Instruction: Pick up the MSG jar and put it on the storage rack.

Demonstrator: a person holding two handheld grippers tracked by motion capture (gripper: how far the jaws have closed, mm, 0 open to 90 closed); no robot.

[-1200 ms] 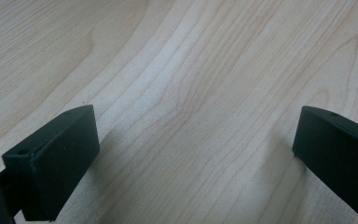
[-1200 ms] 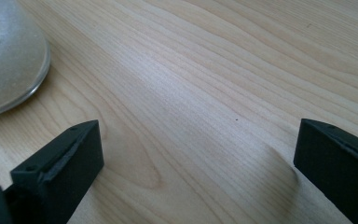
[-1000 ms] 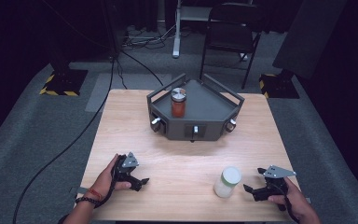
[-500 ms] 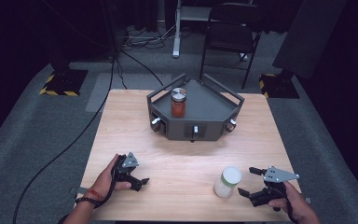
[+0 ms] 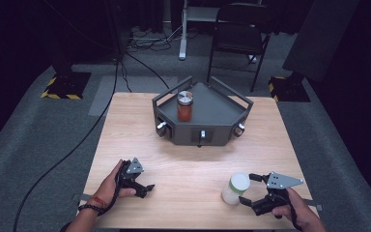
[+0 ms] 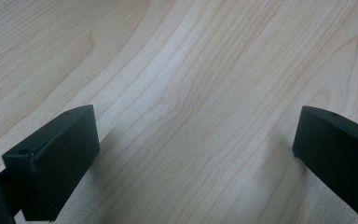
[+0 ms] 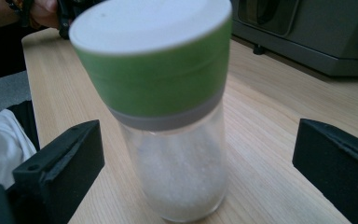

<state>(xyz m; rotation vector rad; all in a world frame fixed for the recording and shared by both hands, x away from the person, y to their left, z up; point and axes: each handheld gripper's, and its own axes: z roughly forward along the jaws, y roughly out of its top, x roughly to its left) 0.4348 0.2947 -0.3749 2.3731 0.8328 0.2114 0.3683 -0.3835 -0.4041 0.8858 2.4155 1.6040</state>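
Right claw (image 5: 249, 189) spread wide, its jaws flanking but not touching the upright shaker (image 5: 235, 189) near the table's (image 5: 193, 159) front right corner. Left claw (image 5: 147, 189), also spread, rests empty, well apart.

In the right gripper view the shaker (image 7: 168, 112) blurs and its lid leaves the top edge; the grey tray (image 7: 307, 32) is cropped upper right.

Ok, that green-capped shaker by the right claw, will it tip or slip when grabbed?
The shaker looks tall and narrow with a wide cap, so a high push would probably tip it. Its clear smooth body may be slippery and stiff. The right claw stands open around it.
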